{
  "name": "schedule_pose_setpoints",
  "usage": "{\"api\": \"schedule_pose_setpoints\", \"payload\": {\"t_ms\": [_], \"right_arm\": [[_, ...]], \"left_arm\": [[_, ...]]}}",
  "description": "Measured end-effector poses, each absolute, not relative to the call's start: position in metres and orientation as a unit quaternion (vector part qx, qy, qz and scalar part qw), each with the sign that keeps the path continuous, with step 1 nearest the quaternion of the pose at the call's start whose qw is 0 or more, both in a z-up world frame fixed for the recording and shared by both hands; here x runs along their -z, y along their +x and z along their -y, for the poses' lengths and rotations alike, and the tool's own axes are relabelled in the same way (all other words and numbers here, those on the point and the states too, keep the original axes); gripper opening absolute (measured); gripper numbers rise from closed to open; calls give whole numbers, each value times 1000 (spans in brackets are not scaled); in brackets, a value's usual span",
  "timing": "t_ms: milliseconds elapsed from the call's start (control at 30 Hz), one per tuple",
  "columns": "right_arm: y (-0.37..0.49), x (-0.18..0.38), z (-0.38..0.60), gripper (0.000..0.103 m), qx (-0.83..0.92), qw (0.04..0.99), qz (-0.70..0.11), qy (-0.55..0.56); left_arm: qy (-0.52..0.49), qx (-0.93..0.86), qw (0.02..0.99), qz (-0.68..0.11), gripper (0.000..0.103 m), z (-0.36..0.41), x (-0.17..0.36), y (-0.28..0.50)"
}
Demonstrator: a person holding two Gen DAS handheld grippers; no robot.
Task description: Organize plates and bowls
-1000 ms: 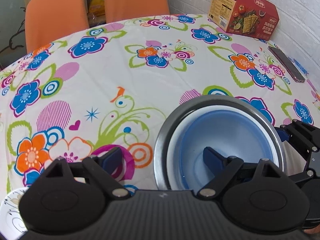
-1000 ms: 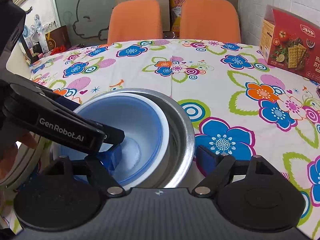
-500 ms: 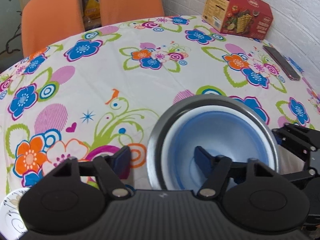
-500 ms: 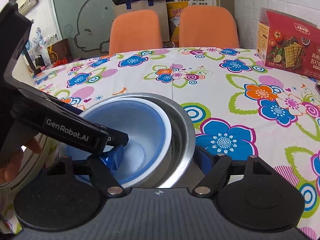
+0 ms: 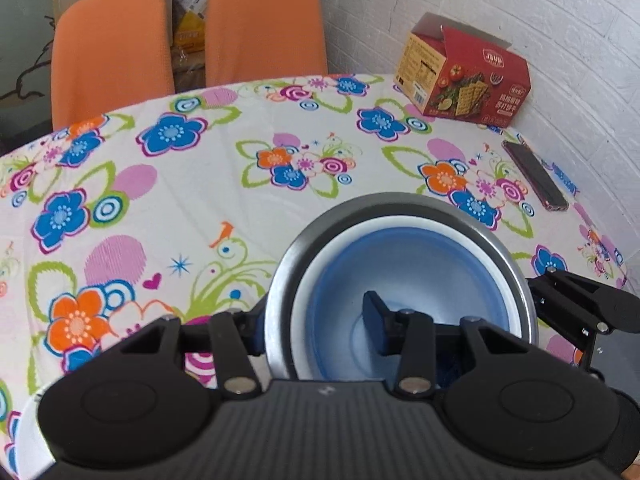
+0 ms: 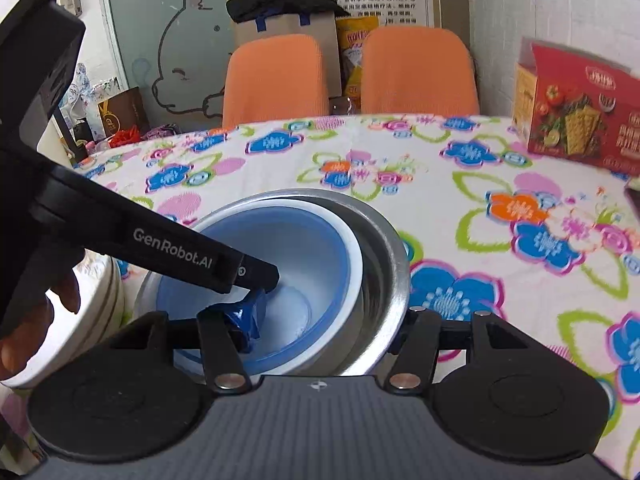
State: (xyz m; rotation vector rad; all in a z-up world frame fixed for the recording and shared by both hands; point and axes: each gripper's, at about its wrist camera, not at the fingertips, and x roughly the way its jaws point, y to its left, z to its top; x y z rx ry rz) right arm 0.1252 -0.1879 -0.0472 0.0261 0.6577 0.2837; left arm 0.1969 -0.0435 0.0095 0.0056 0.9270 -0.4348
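Note:
A blue-and-white bowl (image 5: 404,276) sits nested inside a steel bowl (image 5: 400,204); both also show in the right wrist view, the blue bowl (image 6: 296,256) inside the steel bowl (image 6: 380,248). My left gripper (image 5: 316,328) is shut on the near-left rims of the nested bowls, one finger inside, one outside. My right gripper (image 6: 320,332) is shut on the opposite rims the same way. The bowls appear held above the flowered tablecloth (image 5: 200,200).
A red cracker box (image 5: 464,76) stands at the far right by the wall, a phone (image 5: 536,176) lies near it. Two orange chairs (image 5: 264,28) stand behind the table. White plates (image 6: 96,312) are stacked at the left in the right wrist view.
Both grippers closed tighter on the bowl rims. The nested bowls have risen from the table, and both views tilt up to show more of the chairs and wall.

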Motion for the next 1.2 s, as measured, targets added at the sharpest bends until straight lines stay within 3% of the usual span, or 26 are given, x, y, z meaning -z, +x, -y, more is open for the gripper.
{"api": "schedule_pose_setpoints", "payload": {"t_ms": [200,333,600,933,967,1067,1200], "right_arm": [[120,-1,155,46,-179,940,-289,-22],[114,-17,110,47,-244,931,-270,-32],[103,14,38,47,-328,889,-319,-25],[93,40,28,48,-322,875,-360,-25],[94,42,27,48,-322,874,-362,-25],[93,43,24,48,-323,876,-357,-31],[96,44,24,49,-333,870,-363,-24]], "left_arm": [[3,146,897,-417,41,-32,-56,163],[-2,90,901,-424,41,-82,-51,140],[-41,57,882,-466,41,-128,3,115],[-38,69,882,-464,41,-129,21,113],[-38,69,883,-463,44,-129,21,113],[-38,80,887,-453,95,-126,19,110],[3,60,908,-414,98,-118,8,103]]}}
